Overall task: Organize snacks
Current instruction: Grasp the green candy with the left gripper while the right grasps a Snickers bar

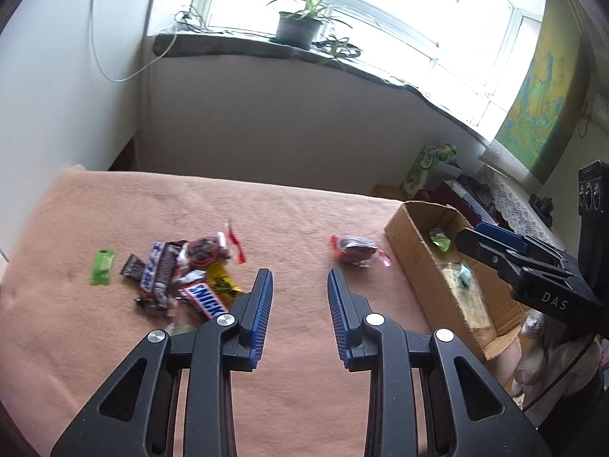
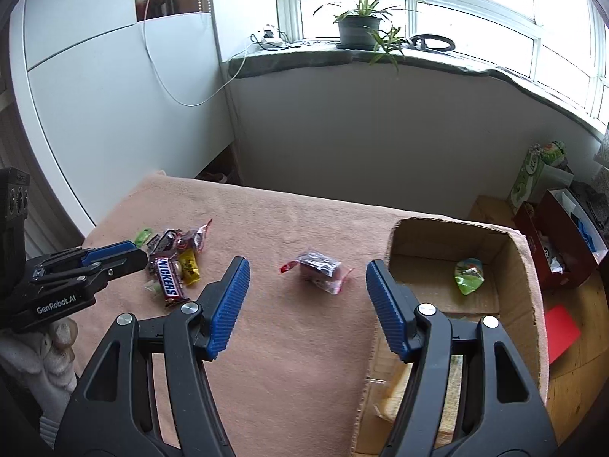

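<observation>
A pile of snacks [image 1: 182,278] [image 2: 175,262] lies on the left of the pink-covered table [image 1: 285,209] [image 2: 285,342]; a Snickers bar [image 1: 205,301] [image 2: 169,278] is at its front and a green packet [image 1: 102,266] at its left. A lone dark candy with red ends [image 1: 356,251] [image 2: 319,271] rests mid-table. A cardboard box [image 1: 411,240] [image 2: 527,266] at the right holds a green packet [image 1: 440,238] [image 2: 469,275]. My left gripper [image 1: 300,272] [image 2: 139,253] hovers open and empty beside the pile. My right gripper [image 2: 307,262] [image 1: 470,238] is open and empty, near the box, with the lone candy beyond its fingers.
Beyond the table's far edge are a wall and a sill with a potted plant [image 2: 359,26]. A white cabinet [image 2: 114,114] stands at the left. On the floor to the right are a green carton [image 2: 533,175] and a red box [image 2: 559,243]. Gloved hands hold both grippers.
</observation>
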`<state>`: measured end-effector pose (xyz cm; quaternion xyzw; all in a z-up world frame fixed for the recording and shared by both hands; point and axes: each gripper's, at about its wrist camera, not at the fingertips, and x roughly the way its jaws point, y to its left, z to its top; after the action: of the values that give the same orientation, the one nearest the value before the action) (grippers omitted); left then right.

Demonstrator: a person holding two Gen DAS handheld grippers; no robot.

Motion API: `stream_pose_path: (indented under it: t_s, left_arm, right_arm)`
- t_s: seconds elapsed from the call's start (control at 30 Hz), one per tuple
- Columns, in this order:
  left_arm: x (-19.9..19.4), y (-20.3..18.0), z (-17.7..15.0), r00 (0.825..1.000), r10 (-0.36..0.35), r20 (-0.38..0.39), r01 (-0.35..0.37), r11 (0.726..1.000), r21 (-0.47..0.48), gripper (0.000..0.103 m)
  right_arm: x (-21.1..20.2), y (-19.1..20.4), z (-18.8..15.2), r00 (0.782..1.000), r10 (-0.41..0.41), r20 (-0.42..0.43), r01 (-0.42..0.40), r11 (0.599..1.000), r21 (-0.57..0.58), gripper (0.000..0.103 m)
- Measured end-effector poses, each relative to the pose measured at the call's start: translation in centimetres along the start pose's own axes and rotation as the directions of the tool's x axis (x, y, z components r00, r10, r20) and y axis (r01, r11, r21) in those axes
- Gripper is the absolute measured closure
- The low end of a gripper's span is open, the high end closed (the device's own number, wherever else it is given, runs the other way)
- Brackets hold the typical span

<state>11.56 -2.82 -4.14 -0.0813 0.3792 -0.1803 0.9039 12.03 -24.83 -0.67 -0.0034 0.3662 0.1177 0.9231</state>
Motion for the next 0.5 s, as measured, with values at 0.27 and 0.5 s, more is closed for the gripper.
stream_pose_path:
  t_s: [0.27,0.5]
  left_arm:
    - [-0.8,8.0,0.1,0.989,0.147,-0.004,-0.147,0.987,-0.063,0.075]
    - [0.6,13.2,0.8,0.979,0.199,-0.046,-0.202,0.974,-0.104,0.075]
  right_arm:
    - [3.2,5.5,0.2,0.996,0.082,-0.039,-0.084,0.994,-0.063,0.037]
    - [7.0,9.7,-1.0,0.984,0.143,-0.106,-0.153,0.984,-0.091,0.037]
